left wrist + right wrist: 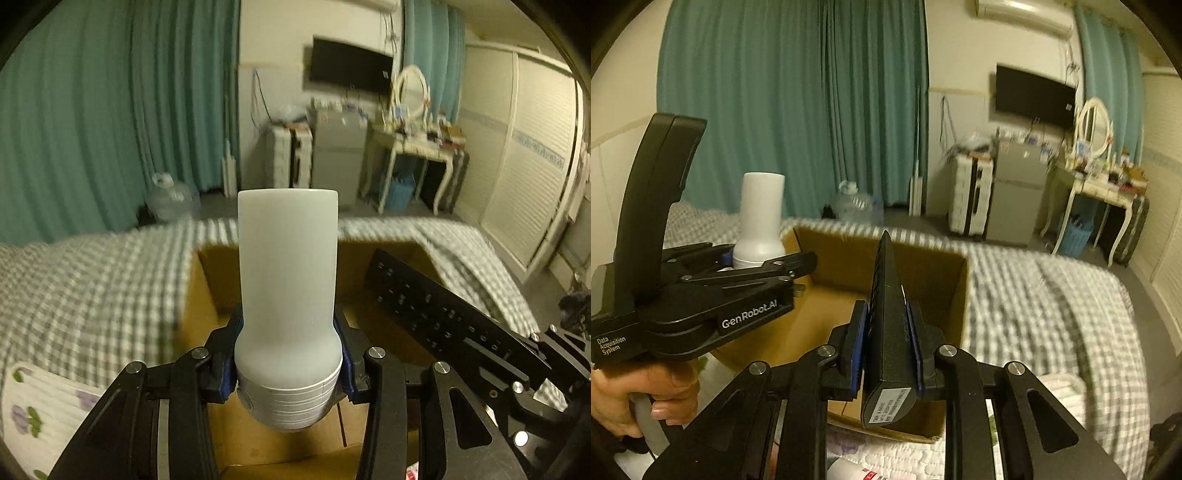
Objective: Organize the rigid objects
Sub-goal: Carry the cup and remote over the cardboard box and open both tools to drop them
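Both tools loaded and above the open cardboard box (886, 266) on the bed: left tool (288, 363) pinches the white bottle (288, 280) upright over the box's left half, right tool (884, 354) pinches the black remote (888, 317), long axis pointing far, over the right half

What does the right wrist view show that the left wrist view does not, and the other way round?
Only the right wrist view shows the hand gripping the left gripper's handle and the sticker on the remote's end. Only the left wrist view shows the remote's button face and the left gripper clamped on the bottle's ribbed end. Both show the white bottle, the black remote in the right gripper, and the cardboard box on the checked bedspread.
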The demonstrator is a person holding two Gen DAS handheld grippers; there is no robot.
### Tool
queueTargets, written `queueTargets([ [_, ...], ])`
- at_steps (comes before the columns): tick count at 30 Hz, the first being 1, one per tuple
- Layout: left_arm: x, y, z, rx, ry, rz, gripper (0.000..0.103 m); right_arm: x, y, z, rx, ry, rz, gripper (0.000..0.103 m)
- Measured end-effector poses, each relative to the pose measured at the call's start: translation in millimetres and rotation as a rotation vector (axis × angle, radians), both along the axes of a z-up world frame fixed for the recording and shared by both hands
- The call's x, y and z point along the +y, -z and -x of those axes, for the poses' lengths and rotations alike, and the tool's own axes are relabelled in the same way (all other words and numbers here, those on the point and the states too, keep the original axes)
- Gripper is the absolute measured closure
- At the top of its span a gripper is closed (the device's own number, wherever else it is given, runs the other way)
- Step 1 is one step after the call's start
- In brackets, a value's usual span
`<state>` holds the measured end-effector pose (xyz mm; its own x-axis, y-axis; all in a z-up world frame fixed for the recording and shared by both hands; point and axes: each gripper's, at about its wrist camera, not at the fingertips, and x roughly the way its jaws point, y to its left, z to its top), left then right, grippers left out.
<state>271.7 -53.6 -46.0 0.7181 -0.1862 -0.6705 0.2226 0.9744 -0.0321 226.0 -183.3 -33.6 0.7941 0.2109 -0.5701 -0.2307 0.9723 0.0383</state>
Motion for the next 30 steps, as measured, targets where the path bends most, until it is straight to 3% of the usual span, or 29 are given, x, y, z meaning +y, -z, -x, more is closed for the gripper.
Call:
queueTargets([
  [5, -7, 27, -11, 0.048, 0.012, -0.066, 0.06, 0, 31, -24, 0.076, -0.002, 0.037, 0.083],
  [10, -13, 29, -12, 0.073, 0.037, -0.079, 0.06, 1, 59, -43, 0.161, -0.004, 0.073, 0.083],
  [16, -11, 27, -14, 0.098, 0.035, -0.057, 0.057, 8, 67, -46, 0.171, 0.003, 0.156, 0.083],
  [18, -11, 22, -11, 0.083, 0.036, -0.053, 0.057, 6, 64, -43, 0.165, 0.012, 0.133, 0.082],
  [19, -10, 19, -8, 0.077, 0.036, -0.052, 0.052, 6, 62, -41, 0.162, 0.018, 0.127, 0.074],
  [20, -8, 14, -5, 0.062, 0.021, -0.063, 0.047, 4, 57, -37, 0.154, 0.027, 0.122, 0.056],
  [22, -5, -1, 1, 0.019, -0.009, -0.081, 0.046, 4, 43, -30, 0.115, 0.041, 0.117, 0.045],
  [30, 17, -76, 37, -0.119, -0.082, -0.009, 0.046, 0, -26, 23, -0.064, 0.095, 0.134, 0.044],
])
